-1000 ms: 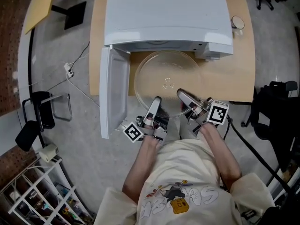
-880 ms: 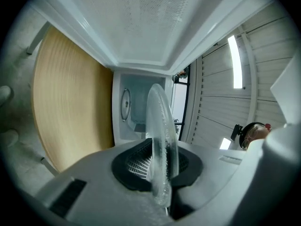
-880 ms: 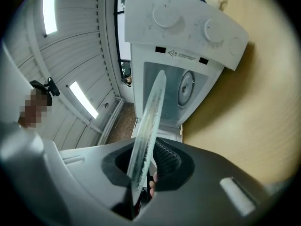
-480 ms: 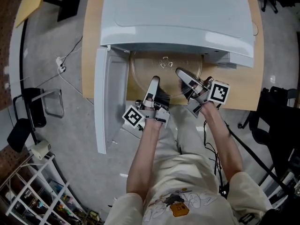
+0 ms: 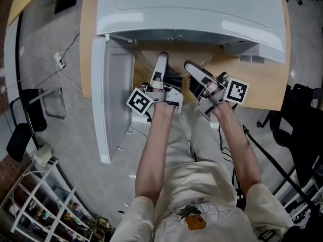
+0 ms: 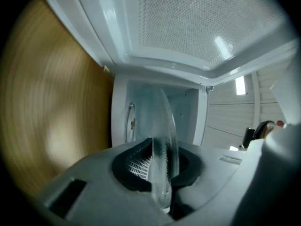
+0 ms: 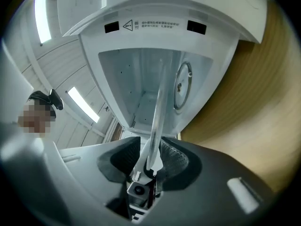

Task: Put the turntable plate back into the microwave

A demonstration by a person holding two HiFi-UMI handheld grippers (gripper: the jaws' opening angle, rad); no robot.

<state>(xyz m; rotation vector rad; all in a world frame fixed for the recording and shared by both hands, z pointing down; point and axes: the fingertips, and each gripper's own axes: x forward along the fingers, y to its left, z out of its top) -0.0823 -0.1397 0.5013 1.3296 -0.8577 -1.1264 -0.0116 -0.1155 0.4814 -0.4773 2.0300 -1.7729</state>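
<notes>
The clear glass turntable plate (image 6: 162, 140) is held level and reaches edge-on into the open white microwave (image 5: 192, 9). From the head view only a faint arc of the plate (image 5: 144, 63) shows under the oven's top. My left gripper (image 5: 161, 62) is shut on the plate's near rim, both pads (image 6: 136, 166) against the glass. My right gripper (image 5: 191, 68) has just been opening its jaws. The rim (image 7: 157, 112) still lies between them, with a gap beside one pad (image 7: 120, 161). A round fitting (image 7: 183, 86) sits on the cavity floor.
The microwave door (image 5: 108, 100) hangs open to the left, past the wooden table's (image 5: 262, 89) edge. Cables (image 5: 60, 62) and a black chair (image 5: 35, 115) are on the floor at left. A wire rack (image 5: 35, 210) stands at bottom left, and dark gear (image 5: 305, 130) at right.
Both grippers have moved forward and carried the plate from in front of the microwave into its cavity. The glass, once mostly in sight, is now nearly hidden under the oven's top.
</notes>
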